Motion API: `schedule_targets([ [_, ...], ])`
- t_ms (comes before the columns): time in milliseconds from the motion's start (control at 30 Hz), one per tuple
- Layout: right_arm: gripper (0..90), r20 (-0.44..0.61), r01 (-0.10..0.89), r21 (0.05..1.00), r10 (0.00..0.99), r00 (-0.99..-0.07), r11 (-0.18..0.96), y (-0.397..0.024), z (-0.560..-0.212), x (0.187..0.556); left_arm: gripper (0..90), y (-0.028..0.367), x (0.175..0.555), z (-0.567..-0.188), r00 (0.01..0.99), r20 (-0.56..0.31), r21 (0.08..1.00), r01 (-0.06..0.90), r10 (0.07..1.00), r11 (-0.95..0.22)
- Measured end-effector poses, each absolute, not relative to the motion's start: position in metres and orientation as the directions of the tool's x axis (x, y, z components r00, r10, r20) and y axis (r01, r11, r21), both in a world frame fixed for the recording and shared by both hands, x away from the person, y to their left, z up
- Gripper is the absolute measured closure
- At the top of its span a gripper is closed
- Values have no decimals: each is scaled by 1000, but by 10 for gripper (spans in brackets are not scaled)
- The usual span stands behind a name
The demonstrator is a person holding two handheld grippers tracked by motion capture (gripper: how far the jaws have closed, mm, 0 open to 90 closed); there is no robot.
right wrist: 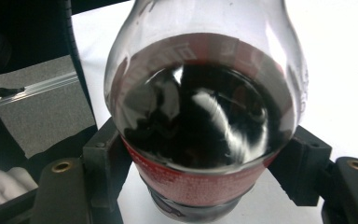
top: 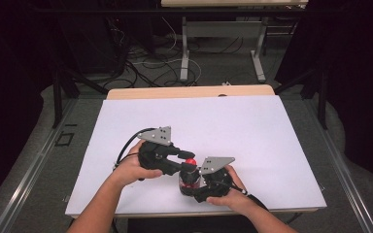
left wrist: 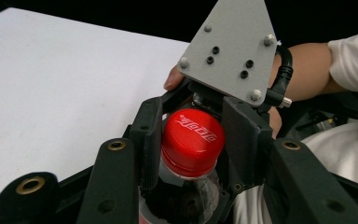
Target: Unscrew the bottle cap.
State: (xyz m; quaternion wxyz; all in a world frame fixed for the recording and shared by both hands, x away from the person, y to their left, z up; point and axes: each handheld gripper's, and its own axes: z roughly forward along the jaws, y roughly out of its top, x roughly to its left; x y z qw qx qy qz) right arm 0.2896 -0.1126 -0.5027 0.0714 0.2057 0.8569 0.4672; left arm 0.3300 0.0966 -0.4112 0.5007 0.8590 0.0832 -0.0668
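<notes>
A cola bottle [top: 189, 180] stands upright low in the centre of the high view, on the white tabletop [top: 252, 141]. The right gripper [top: 205, 187] clamps its jaws on the bottle's labelled body. The left gripper [top: 187, 162] comes from the left, its 2 jaws pressed on either side of the red cap [left wrist: 192, 141].
</notes>
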Motion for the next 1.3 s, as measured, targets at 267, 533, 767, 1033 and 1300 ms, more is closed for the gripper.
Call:
schedule_targets([
  [267,289,66,329,835,513,-856,441,-115,-503,292,610,95,321,-414,957,-155,868,251,246,-429],
  [533,289,33,368,833,627,-778,414,-117,-506,295,612,54,278,-417,731,-68,877,368,679,-309],
  [767,288,66,373,828,588,-806,419,-121,-504,297,541,54,280,-410,748,-56,868,364,662,-338],
  [1033,288,86,326,846,496,-864,422,-121,-500,295,429,88,314,-394,931,-161,868,291,326,-402],
  [1300,288,78,285,846,424,-902,451,-115,-500,289,489,93,330,-405,980,-191,855,192,51,-481],
])
